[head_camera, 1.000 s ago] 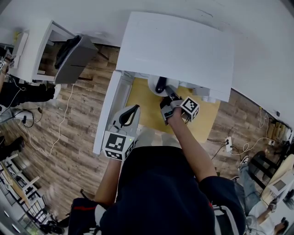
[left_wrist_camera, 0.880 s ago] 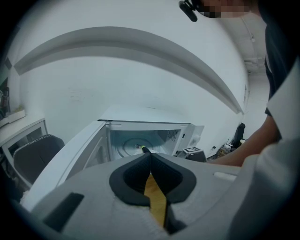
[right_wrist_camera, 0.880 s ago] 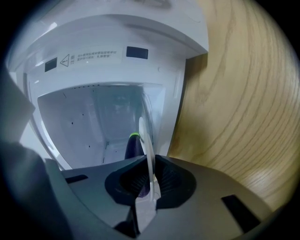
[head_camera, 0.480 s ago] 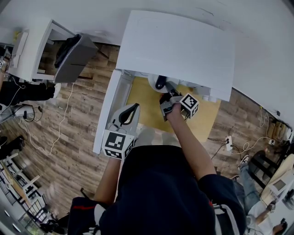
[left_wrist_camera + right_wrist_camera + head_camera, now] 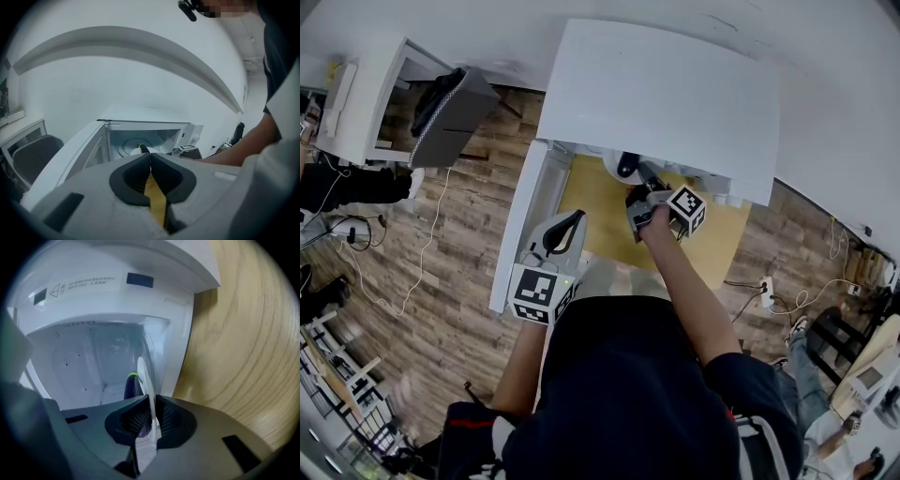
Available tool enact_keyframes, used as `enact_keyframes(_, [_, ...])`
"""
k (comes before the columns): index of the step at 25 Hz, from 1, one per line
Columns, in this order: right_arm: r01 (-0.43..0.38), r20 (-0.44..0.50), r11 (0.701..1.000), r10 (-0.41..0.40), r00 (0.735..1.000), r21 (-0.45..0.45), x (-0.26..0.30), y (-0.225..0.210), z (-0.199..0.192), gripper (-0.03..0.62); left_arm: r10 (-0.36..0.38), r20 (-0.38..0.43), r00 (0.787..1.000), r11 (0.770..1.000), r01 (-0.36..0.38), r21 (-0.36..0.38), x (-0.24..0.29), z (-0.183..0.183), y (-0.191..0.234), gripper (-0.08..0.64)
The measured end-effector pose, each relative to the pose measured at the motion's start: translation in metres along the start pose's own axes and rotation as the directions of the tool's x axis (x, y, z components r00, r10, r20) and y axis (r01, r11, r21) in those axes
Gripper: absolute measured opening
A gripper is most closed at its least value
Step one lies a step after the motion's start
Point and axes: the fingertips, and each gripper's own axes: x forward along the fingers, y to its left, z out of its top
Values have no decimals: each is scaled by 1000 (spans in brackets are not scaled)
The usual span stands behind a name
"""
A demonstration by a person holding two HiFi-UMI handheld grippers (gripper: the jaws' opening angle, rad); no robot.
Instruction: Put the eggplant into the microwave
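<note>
- Nearby, the left gripper [image 5: 150, 158] hangs outside the microwave [image 5: 145, 115], jaws together and empty.
- The right gripper [image 5: 151, 401] pinches the white plate [image 5: 143, 373] by its rim at the microwave's mouth.
- The eggplant [image 5: 131, 386] rides on that plate, just inside the microwave. It is probably glossy and prone to rolling, so carrying it by the plate rim is safest.

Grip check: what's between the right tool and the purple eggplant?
A thin white plate, rim clamped by the right tool; purple eggplant lies beyond. Right gripper view.

Purple eggplant [image 5: 131, 386] on plate [image 5: 144, 373] at open microwave [image 5: 93, 301] mouth
</note>
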Motion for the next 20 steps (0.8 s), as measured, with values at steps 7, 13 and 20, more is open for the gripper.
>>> enact_keyframes(7, [8, -1, 1000, -8, 1000, -12, -1, 0, -1, 31, 8, -1, 1000, 1000, -8, -5, -4, -3, 1, 18])
enact_keyframes(13, [3, -2, 1000, -3, 1000, -12, -2, -1, -1, 57, 8, 0, 1000, 1000, -8, -7, -4, -4, 0, 20])
enact_keyframes(20, [-8, -9, 1000, 8, 1000, -3, -6, -1, -3, 100, 6, 5, 1000, 1000, -6, -8, -5, -4, -1, 19])
